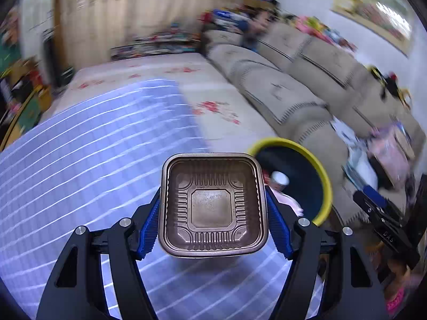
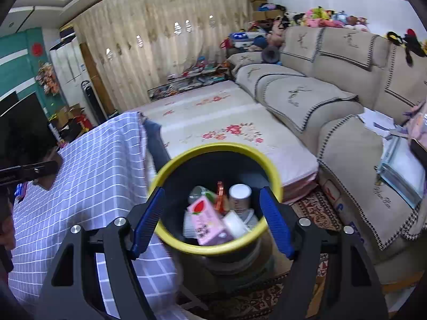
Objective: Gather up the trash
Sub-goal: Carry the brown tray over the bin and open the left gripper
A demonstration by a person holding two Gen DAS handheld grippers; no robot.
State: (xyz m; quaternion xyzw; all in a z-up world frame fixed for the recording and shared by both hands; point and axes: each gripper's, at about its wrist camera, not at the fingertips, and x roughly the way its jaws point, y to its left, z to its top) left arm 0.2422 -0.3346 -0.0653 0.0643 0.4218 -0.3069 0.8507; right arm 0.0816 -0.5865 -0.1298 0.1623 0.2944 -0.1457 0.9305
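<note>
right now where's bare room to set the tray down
Bare checked cloth left of the bin; bare floral mat between cloth and sofa. The bin is crowded with cartons and a cup.

1. My left gripper (image 1: 213, 213) is clamped on a brown square plastic tray (image 1: 213, 204), its blue pads (image 1: 149, 225) pressing the tray's left and right sides.
2. The tray's hollow side faces the camera, showing a ribbed inside and a flat centre panel.
3. Below the tray lies a tablecloth (image 1: 88, 165) in pale blue with white grid lines.
4. Just right of the tray stands a dark bin with a yellow rim (image 1: 319, 168); a white cup (image 1: 280, 179) lies inside.
5. Behind runs a beige sofa (image 1: 293, 90), blurred.
</note>
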